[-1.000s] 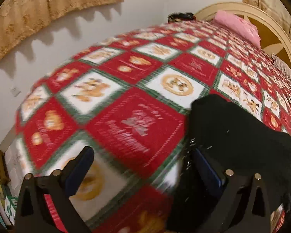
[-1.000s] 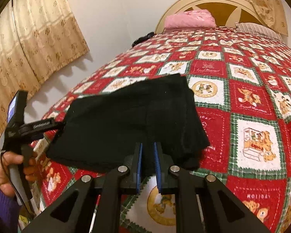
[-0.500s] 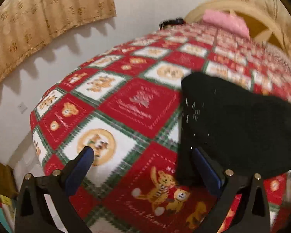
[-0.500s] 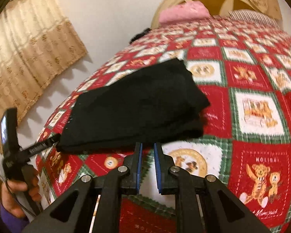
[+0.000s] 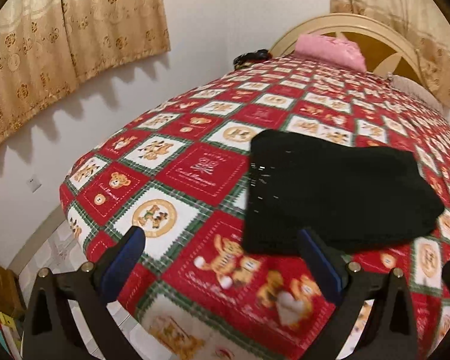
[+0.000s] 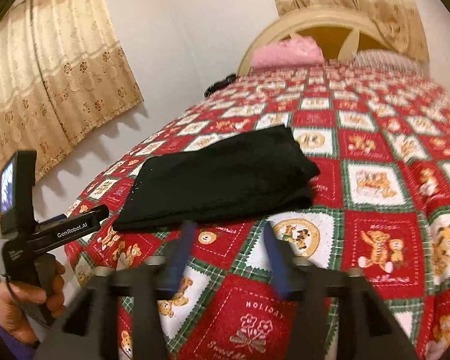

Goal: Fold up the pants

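The black pants (image 5: 339, 192) lie folded into a flat stack on the red, white and green patchwork bedspread (image 5: 201, 168), near the bed's foot corner. They also show in the right wrist view (image 6: 222, 180). My left gripper (image 5: 222, 249) is open wide and empty, held back from the near left edge of the pants. My right gripper (image 6: 228, 237) is open and empty, held back from the near edge of the pants. The left gripper also shows from the side in the right wrist view (image 6: 81, 220), held in a hand at the left.
A pink pillow (image 5: 330, 49) and the cream headboard (image 5: 339, 25) are at the far end of the bed. A dark object (image 5: 250, 57) lies at the bed's far left edge. Beige curtains (image 5: 75, 30) hang on the white wall left of the bed.
Both grippers have drawn back from the pants toward the foot of the bed. The right gripper, shut before, has opened. The pants lie still.
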`<state>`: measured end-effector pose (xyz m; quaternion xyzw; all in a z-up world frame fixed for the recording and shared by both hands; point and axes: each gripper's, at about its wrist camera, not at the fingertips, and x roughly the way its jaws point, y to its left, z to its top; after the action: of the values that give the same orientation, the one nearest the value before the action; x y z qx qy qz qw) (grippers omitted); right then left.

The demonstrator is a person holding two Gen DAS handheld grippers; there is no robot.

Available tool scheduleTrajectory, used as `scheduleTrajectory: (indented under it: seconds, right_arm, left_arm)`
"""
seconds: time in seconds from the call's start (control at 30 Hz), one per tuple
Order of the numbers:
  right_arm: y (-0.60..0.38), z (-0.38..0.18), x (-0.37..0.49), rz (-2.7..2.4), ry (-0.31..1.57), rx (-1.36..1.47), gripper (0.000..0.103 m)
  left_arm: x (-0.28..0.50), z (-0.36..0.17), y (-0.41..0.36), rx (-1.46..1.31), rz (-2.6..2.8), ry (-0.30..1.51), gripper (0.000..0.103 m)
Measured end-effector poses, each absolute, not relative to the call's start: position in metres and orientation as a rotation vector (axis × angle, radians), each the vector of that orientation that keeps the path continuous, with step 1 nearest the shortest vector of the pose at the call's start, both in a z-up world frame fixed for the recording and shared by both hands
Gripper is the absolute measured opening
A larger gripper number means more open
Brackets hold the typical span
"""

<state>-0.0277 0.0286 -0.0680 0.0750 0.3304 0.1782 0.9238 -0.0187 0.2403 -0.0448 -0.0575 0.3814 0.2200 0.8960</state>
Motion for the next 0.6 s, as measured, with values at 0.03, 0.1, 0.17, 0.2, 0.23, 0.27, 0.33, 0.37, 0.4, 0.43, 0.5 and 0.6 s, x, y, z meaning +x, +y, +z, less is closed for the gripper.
scheduleTrajectory:
  seconds: [0.03,0.1,0.17,0.2,0.23,0.27,0.33,0.37,0.4,0.43,0.5,0.6]
  right_arm:
    - [0.029,-0.066,-0.033,0.36,0.664,0.145,0.059]
    - [0.027,-0.061,-0.041,0.355,0.651,0.141,0.059]
    - [0.025,-0.057,-0.047,0.349,0.644,0.145,0.059]
    - [0.024,-0.054,-0.051,0.342,0.636,0.146,0.059]
    - [0.023,-0.052,-0.053,0.336,0.629,0.145,0.059]
    - [0.021,-0.049,-0.057,0.324,0.618,0.141,0.059]
    - [0.019,-0.042,-0.065,0.304,0.595,0.138,0.059]
    - [0.017,-0.038,-0.069,0.294,0.58,0.14,0.059]
    - [0.015,-0.035,-0.072,0.287,0.568,0.142,0.059]
    - [0.014,-0.032,-0.075,0.281,0.555,0.146,0.059]
    - [0.012,-0.025,-0.083,0.271,0.527,0.154,0.059]
    - [0.014,-0.018,-0.089,0.27,0.501,0.146,0.059]
  left_arm:
    - [-0.022,-0.043,0.236,-0.114,0.446,0.788,0.103]
    - [-0.029,-0.04,0.227,-0.111,0.424,0.78,0.103]
    - [-0.038,-0.036,0.219,-0.107,0.399,0.771,0.103]
    - [-0.042,-0.034,0.217,-0.099,0.394,0.768,0.103]
    - [-0.047,-0.031,0.213,-0.081,0.395,0.759,0.103]
    - [-0.052,-0.028,0.209,-0.063,0.397,0.746,0.103]
    - [-0.061,-0.024,0.202,-0.03,0.4,0.72,0.103]
    - [-0.067,-0.02,0.197,-0.008,0.399,0.702,0.103]
    - [-0.071,-0.018,0.196,-0.001,0.398,0.694,0.103]
    - [-0.076,-0.015,0.193,0.007,0.396,0.683,0.103]
    - [-0.081,-0.012,0.19,0.002,0.388,0.675,0.103]
    - [-0.087,-0.01,0.191,-0.02,0.369,0.675,0.103]
